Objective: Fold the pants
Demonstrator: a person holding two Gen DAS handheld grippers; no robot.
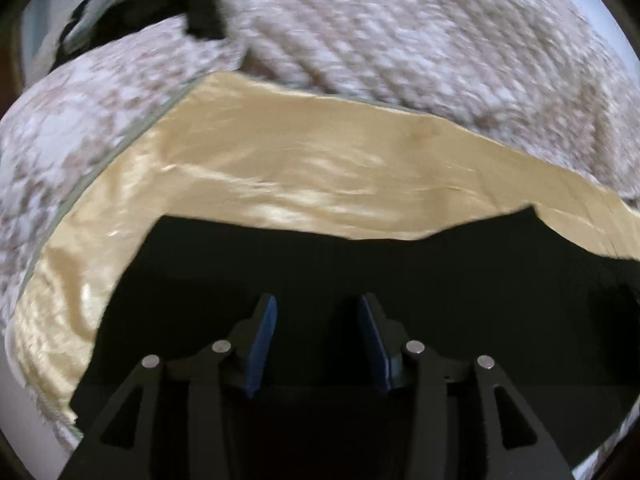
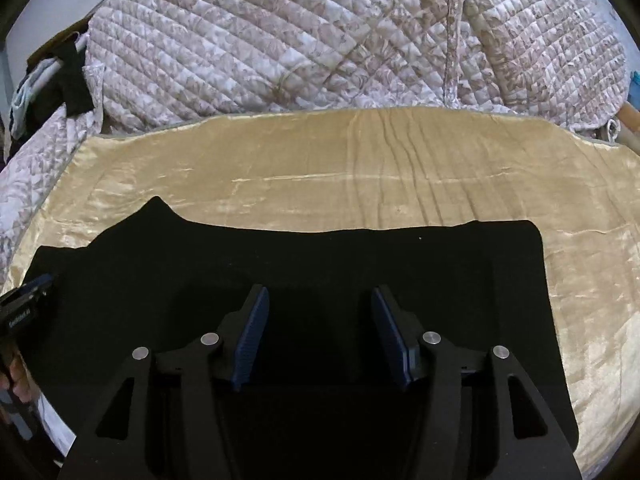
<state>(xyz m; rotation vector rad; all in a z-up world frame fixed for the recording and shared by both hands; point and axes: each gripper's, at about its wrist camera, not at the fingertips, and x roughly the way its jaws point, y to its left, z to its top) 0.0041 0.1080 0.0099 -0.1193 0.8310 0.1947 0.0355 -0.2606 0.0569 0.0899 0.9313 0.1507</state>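
A: Where is there room to pass?

B: A broad strip of bare gold sheet (image 2: pixel 360 168) lies beyond the black pants (image 2: pixel 360 256), up to the sheet's far edge. Its right side is bare too.

A: And what blocks?

B: The quilted cover (image 2: pixel 280 40) is heaped along that far edge and wraps the far left corner. A dark cloth on a rail (image 2: pixel 72 76) hangs past that corner.

A: Near left?

B: The left gripper (image 2: pixel 24 300) sits over the pants' left end.

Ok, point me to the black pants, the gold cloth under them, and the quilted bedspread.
black pants (image 2: pixel 360 256): right wrist view, flat upper part near the far edge.
gold cloth (image 2: pixel 360 168): right wrist view, bare creased middle beyond the pants.
quilted bedspread (image 2: pixel 280 40): right wrist view, stitched top surface.
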